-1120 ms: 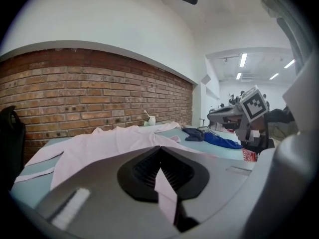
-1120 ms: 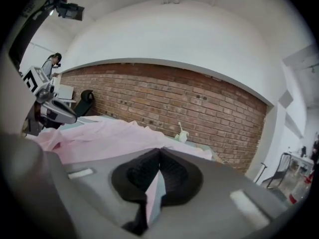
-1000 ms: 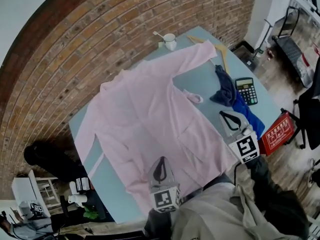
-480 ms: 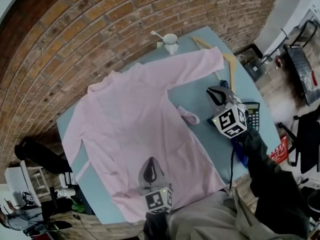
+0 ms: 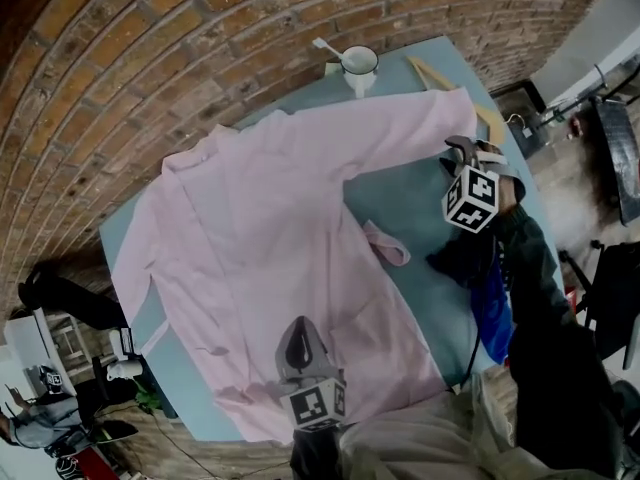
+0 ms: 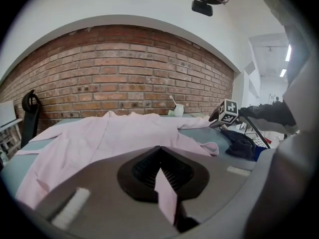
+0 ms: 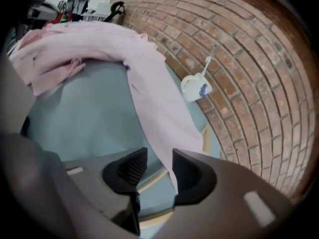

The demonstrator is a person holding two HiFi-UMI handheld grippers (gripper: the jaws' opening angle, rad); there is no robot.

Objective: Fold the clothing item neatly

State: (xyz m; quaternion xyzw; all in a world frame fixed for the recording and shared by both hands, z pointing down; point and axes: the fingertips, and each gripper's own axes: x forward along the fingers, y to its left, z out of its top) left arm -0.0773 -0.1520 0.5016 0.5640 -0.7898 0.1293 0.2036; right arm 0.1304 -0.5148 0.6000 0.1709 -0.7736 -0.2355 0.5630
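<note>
A pale pink shirt [image 5: 270,228] lies spread on the light blue table [image 5: 410,203], its right sleeve stretched toward the far right corner. My left gripper [image 5: 300,336] is at the near hem. In the left gripper view it [image 6: 162,176] is shut on a fold of the pink shirt [image 6: 109,133]. My right gripper [image 5: 462,150] is at the sleeve's cuff end. In the right gripper view its [image 7: 157,168] jaws are opening, and the edge of the sleeve [image 7: 154,98] hangs loose in the gap, close to the right-hand jaw.
A white mug [image 5: 358,66] with a spoon stands at the table's far edge, also visible as the mug [image 7: 195,86] in the right gripper view. A wooden hanger [image 5: 485,120] lies under the cuff. Dark blue cloth [image 5: 468,260] lies at the right edge. A brick wall runs behind.
My right gripper has travelled from the table's near right side up to the sleeve cuff at the far right. The left gripper has stayed on the hem.
</note>
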